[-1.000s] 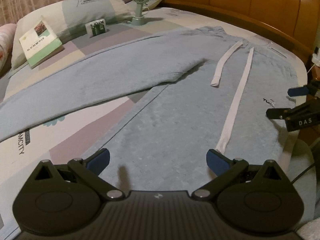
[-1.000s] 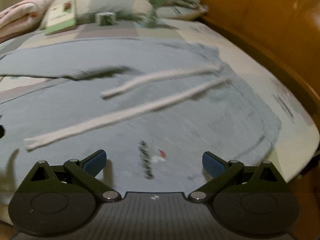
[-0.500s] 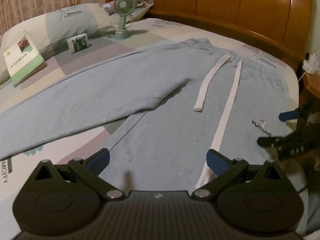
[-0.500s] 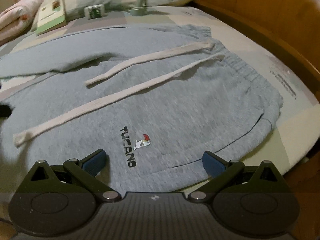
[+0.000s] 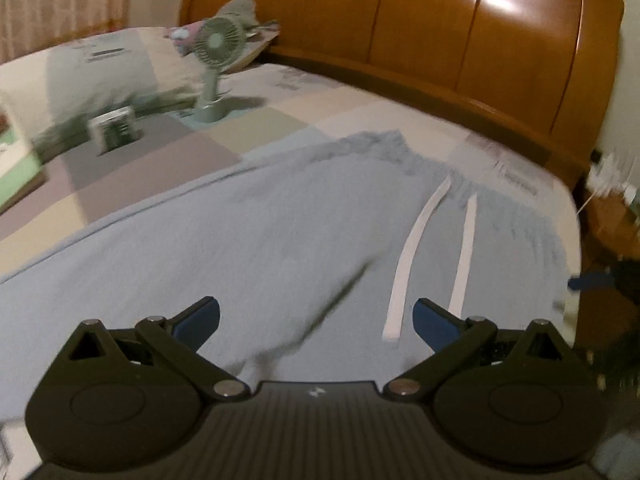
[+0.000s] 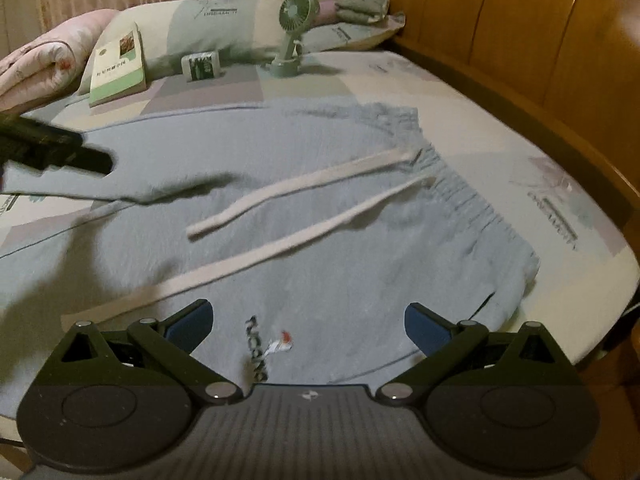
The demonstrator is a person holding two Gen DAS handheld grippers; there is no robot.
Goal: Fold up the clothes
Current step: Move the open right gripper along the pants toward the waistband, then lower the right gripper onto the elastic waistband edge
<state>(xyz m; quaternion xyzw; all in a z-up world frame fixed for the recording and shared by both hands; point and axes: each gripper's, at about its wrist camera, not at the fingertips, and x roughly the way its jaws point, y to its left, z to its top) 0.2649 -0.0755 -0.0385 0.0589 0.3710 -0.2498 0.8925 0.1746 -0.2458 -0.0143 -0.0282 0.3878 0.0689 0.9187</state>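
Observation:
Light blue sweatpants [image 5: 248, 248] [image 6: 340, 248] lie spread flat on the bed, waistband toward the headboard. Two white drawstrings [image 5: 416, 248] [image 6: 296, 188] trail over the fabric. A dark printed logo [image 6: 260, 354] sits near the hip. My left gripper [image 5: 316, 320] hovers open just above the upper leg, near the crotch fold. My right gripper [image 6: 308, 322] hangs open over the hip by the logo, holding nothing. The left gripper's dark body [image 6: 52, 150] shows at the left of the right wrist view, and a blue fingertip of the right one [image 5: 592, 282] at the right edge of the left wrist view.
A green desk fan [image 6: 294, 36] [image 5: 216, 68], a small box [image 6: 200, 66], a green book [image 6: 118, 68] and pillows [image 6: 208, 28] sit at the back. A pink quilt [image 6: 36, 68] lies far left. The wooden headboard [image 5: 460, 32] runs along the right, with the mattress edge [image 6: 600, 280] close by.
My left gripper has moved forward up the pants toward the waistband, blurring its view. My right gripper has shifted forward over the hip, so the logo lies closer between its fingers.

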